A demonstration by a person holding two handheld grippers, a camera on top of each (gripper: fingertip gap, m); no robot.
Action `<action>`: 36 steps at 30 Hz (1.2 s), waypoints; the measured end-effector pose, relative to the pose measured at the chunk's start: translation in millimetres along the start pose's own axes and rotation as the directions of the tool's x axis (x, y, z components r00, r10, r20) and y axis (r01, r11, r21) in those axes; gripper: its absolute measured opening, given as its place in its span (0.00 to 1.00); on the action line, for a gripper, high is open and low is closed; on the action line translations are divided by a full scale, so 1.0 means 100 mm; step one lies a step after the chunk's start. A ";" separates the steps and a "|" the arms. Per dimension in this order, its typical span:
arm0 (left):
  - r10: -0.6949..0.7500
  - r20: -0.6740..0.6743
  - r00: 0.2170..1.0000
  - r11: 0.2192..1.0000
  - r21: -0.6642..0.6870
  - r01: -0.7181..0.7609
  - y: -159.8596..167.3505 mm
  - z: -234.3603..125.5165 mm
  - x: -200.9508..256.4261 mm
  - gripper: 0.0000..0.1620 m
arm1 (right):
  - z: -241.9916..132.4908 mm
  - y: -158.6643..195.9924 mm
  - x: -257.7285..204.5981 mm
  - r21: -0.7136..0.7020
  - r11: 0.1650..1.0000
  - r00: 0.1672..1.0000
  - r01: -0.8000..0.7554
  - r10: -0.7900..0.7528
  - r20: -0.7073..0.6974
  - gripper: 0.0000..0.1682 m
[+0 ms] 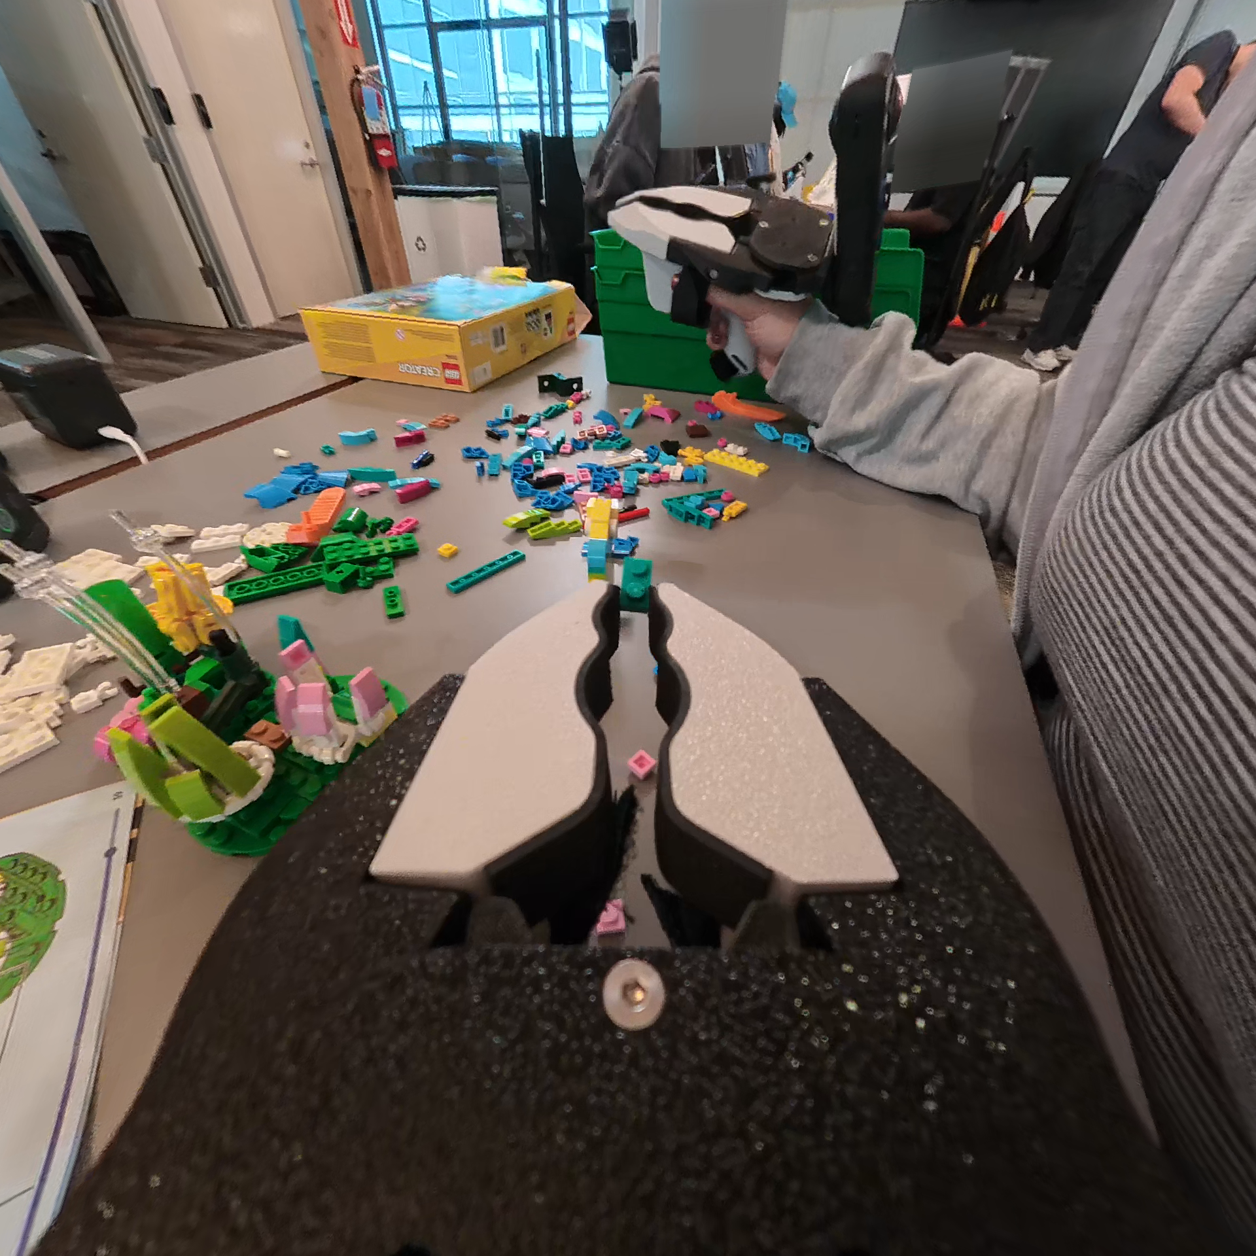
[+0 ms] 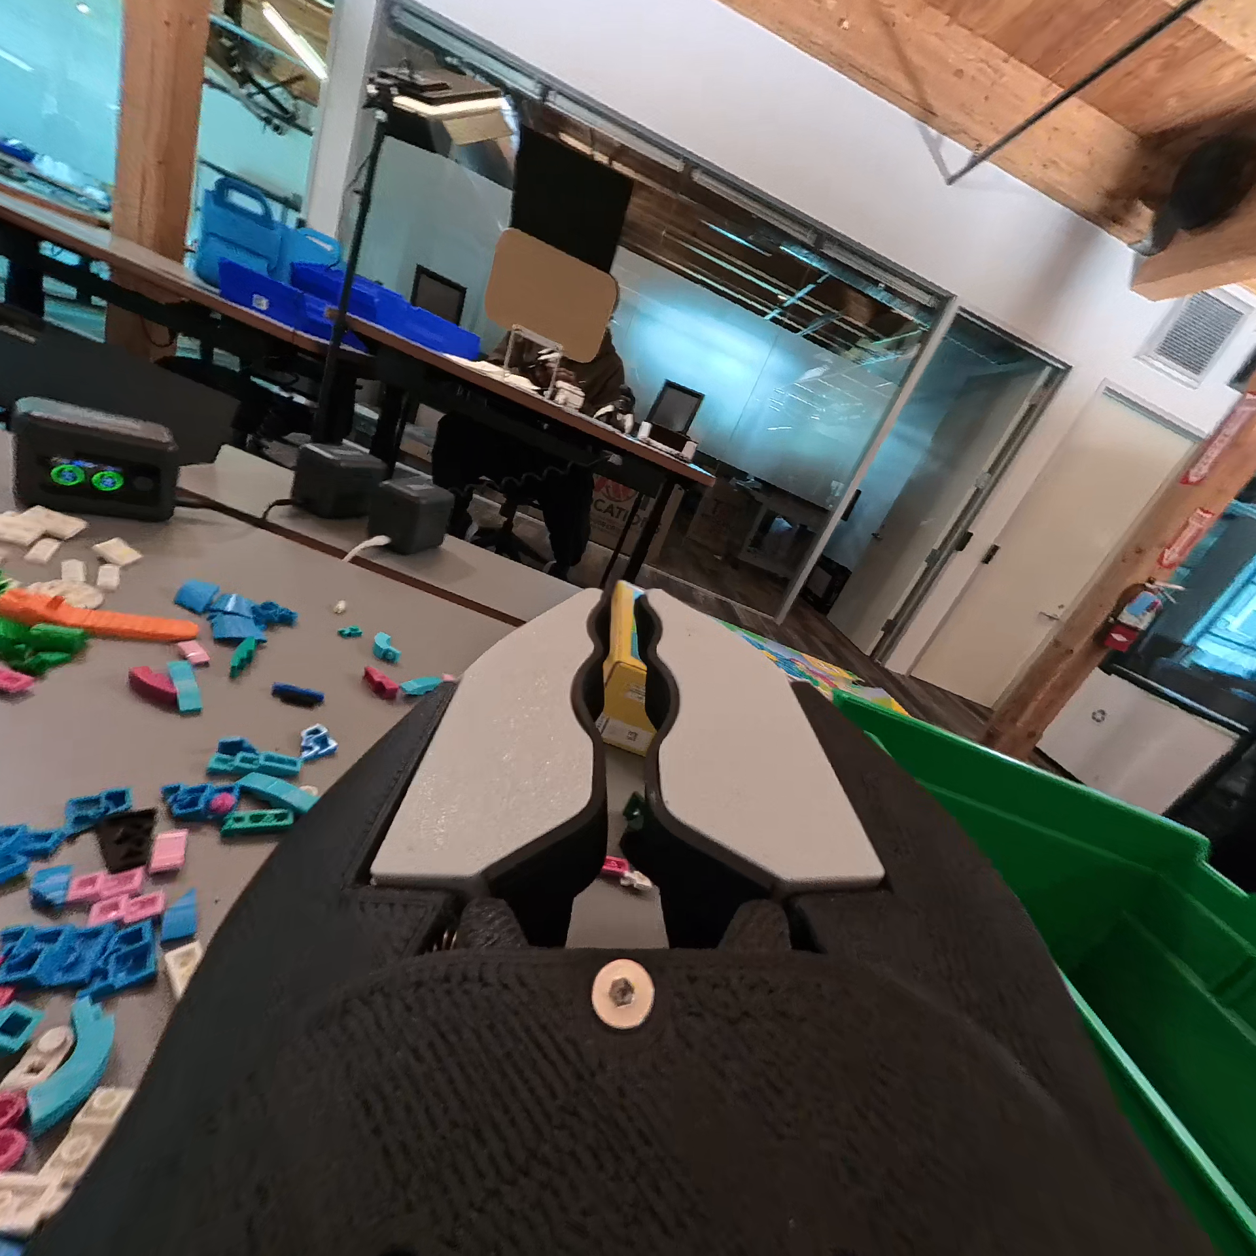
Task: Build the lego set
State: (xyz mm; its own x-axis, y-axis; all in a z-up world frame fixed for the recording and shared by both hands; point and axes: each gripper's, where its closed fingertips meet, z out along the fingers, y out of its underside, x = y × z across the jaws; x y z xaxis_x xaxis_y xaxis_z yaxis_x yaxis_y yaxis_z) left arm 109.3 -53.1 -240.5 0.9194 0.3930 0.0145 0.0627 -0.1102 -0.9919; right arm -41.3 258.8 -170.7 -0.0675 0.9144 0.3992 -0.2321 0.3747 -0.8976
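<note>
My left gripper [image 1: 633,598] is low over the grey table [image 1: 849,612], shut on a small teal brick [image 1: 636,583] held at its fingertips. Just beyond it stands a small yellow and light-blue assembly [image 1: 599,533]. The part-built flower model [image 1: 231,734] on a green base is at the left. My right gripper [image 1: 622,217] is held up in the air by a hand, in front of the green bin. In its own view the right gripper [image 2: 624,597] is nearly closed with a narrow slit and holds nothing; the yellow box [image 2: 625,679] shows through the slit.
Loose blue, teal and pink pieces [image 1: 578,469] cover mid-table and also show in the right wrist view [image 2: 102,883]. Green pieces [image 1: 340,564] and white pieces [image 1: 41,679] lie left. The instruction booklet [image 1: 47,951] is near left. A green bin [image 2: 1087,883] and grey sleeve [image 1: 917,421] are at the right. The left gripper's tips are roughly 35 centimetres from the right gripper's.
</note>
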 end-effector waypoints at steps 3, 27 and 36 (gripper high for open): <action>0.013 0.008 1.000 1.000 -0.008 -0.013 0.01 0.01 0.00 0.04 | 0.02 0.04 -0.36 -0.057 0.998 0.976 -0.022 0.033 0.216 0.01; 0.067 0.081 0.994 0.997 -0.032 -0.065 0.04 0.03 -0.04 0.04 | 0.33 0.49 -2.78 -0.173 0.816 0.130 0.551 0.121 0.984 0.15; 0.060 0.076 0.995 0.998 -0.030 -0.057 0.04 0.04 -0.02 0.04 | 0.16 0.51 -2.67 -0.162 0.759 0.032 0.631 0.184 0.982 0.09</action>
State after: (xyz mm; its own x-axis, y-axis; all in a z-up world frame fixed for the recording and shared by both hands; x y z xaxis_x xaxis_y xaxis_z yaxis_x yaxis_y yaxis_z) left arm 106.1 -50.5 -244.8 0.8896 0.4536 -0.0542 0.0216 -0.1602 -0.9868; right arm -50.8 31.3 -320.1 -0.9981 -0.0523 0.0317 -0.0610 0.8860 -0.4596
